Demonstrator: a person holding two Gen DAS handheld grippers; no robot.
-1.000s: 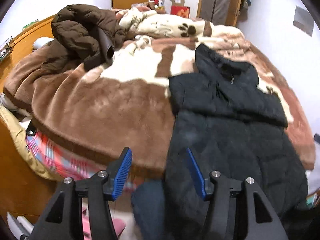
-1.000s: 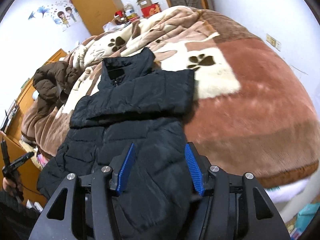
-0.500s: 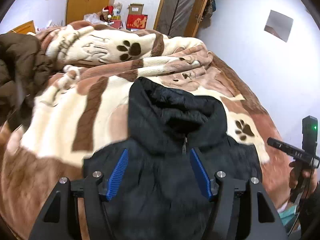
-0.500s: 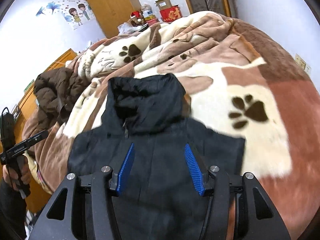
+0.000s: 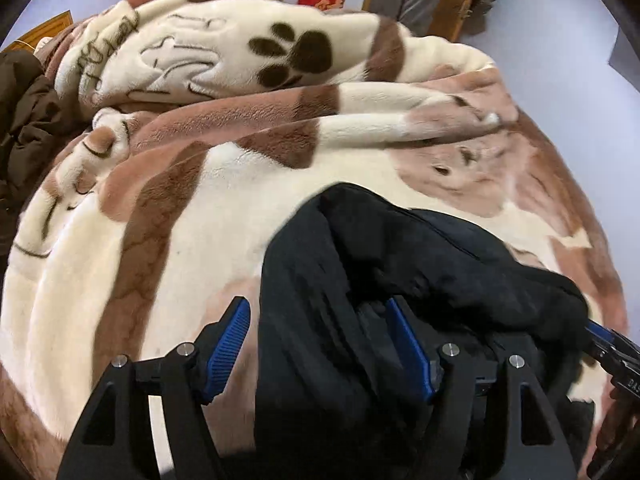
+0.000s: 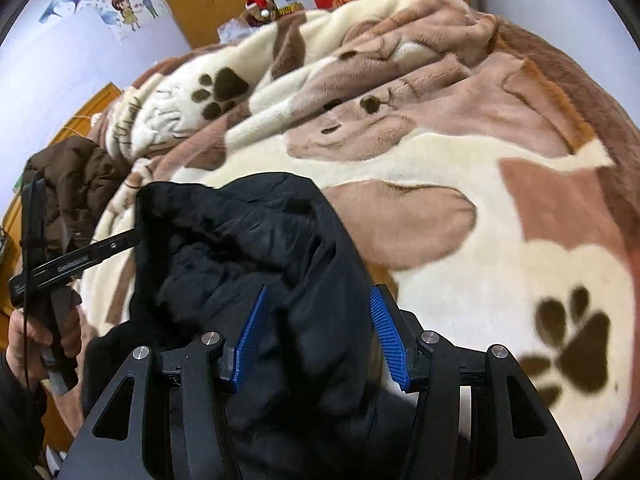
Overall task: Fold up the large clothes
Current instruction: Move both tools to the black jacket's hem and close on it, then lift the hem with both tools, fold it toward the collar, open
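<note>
A plush blanket (image 5: 224, 216) in cream, brown and pink, printed with dark paw marks, is covering the whole bed and rumpling into soft ridges toward the far end; on it the black jacket (image 5: 360, 280) is lying, its collar end bunching up in a puffy, matte, quilted heap right at both tools; a brown padded coat (image 6: 80, 176) is slumping at the blanket's left edge, well apart from the fold. The left gripper (image 5: 324, 344) is widening its jaws with jacket cloth sitting between the blue ribbed pads, though the pads do not appear to be pressing on it; the right gripper (image 6: 320, 332) is standing about half open, cloth likewise filling the gap, and no firm pinch is showing there either. The person's hand (image 6: 28, 340) is gripping the left tool's handle at the edge of the right view. The risk from here, as a judgement, is that the slick, thick shell is going to slide out of a shallow bite, or that only the top layer is getting caught, leaving the fold lopsided; the springy filling is likely to push any crease open again; the deep pile under it may be dragging at the fabric and bunching it rather than letting it lie flat.
</note>
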